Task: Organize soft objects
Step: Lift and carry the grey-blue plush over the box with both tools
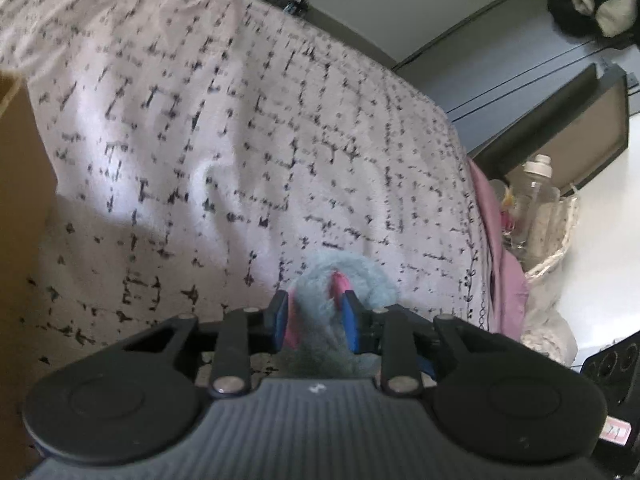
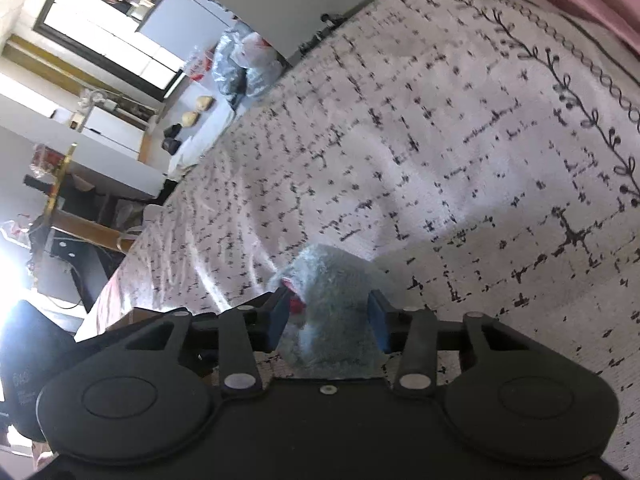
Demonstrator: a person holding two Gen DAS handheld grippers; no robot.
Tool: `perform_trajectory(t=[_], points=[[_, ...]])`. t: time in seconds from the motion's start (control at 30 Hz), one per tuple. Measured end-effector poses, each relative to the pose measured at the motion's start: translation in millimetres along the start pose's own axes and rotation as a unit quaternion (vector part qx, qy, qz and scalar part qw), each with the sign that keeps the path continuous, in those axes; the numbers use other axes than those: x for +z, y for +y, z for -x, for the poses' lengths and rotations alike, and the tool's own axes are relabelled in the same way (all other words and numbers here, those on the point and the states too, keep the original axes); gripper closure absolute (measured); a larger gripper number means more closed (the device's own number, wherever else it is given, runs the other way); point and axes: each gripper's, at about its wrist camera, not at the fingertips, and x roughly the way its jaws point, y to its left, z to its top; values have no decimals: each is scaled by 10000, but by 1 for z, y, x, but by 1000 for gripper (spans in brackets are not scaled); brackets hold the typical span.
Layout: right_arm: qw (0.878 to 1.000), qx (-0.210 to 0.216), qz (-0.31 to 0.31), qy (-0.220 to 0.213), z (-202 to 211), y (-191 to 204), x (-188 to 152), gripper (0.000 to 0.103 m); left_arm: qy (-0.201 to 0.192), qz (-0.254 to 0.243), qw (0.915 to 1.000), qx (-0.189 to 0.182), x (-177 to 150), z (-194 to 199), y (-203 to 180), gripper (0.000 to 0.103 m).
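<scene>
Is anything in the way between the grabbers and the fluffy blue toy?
No. The left gripper has the fluffy blue toy right between its jaws, and the right gripper has blue fluff between its jaws too. Only the blanket lies beyond.

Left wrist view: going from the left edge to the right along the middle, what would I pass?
Cardboard box → patterned bedspread → pink sheet edge → clear plastic bottle → woven basket
</scene>
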Motion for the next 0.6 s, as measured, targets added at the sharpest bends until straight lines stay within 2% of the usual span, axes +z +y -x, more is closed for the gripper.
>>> perform_trajectory(t=[0.07,0.1,0.2,0.27,0.6], points=[[9999,-110,-12,77,-5,-1,-4,61,143,-6,9999,-23,-3,-8,1,76],[9998,-173,-16,87,-5,-1,-6,68,163,-113,9998,-6,-5,-11,0,76],[9998,-126,-149,-24,0,-5,-10,78,79,-2,9999,-107,-9,-10,3,82],[9998,-108,-118,-111,7,-4,-13,81,-8,-136,9997,-202,-10,-5,0,84],[9991,15,71,-430,42,15,-19,82,-325,-449,9979,-344,-18,36,-21,85]])
